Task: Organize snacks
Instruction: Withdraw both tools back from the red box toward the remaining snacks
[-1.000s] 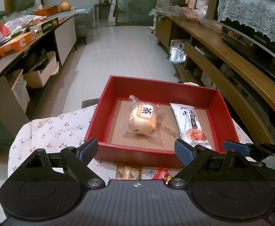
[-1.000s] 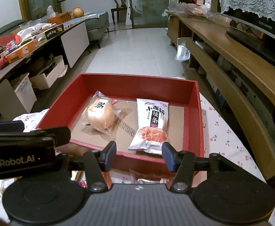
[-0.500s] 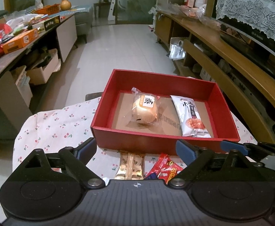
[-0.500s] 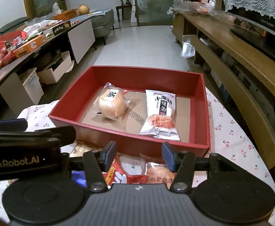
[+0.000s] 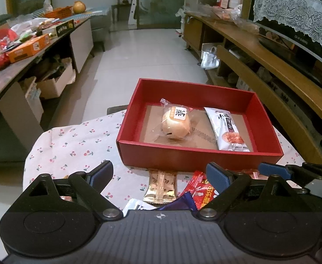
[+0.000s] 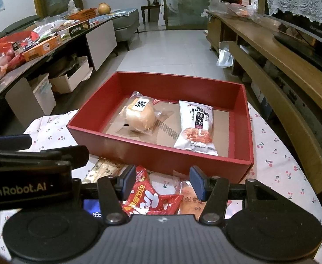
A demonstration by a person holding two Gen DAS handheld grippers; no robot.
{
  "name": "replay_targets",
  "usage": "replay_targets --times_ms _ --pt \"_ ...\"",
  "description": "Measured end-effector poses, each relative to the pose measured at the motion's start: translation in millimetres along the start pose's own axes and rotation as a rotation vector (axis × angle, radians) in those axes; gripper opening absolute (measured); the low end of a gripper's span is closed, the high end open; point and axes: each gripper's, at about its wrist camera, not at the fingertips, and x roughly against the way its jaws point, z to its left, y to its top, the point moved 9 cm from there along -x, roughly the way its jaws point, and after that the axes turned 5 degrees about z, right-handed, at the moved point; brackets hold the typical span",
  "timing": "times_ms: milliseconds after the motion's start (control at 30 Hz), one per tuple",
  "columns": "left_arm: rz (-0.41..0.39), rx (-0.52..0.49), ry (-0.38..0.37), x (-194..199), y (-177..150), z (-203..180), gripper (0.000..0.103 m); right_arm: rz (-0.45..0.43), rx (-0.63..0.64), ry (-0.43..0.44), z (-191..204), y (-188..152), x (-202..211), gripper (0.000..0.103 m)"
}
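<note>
Right gripper, jaws apart and empty, hangs above my red snack packet; overlapping wrappers risk a double grab.

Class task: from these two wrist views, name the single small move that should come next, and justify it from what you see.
Probably lower the right tool onto the red snack packet lying just below its open fingers. The red box already holds a wrapped bun and a white packet, while loose snacks remain on the cloth in front.

I see matt red card box, glossy plastic wrappers, cherry-print cloth, smooth wood shelf, matt black plastic gripper
</note>
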Motion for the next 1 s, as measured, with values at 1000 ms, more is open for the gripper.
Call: replay_targets --times_ms 1000 --pt "-0.008 0.003 0.003 4.1 -7.4 6.5 0.096 -0.007 0.052 -0.046 7.8 -6.1 4.8 0.057"
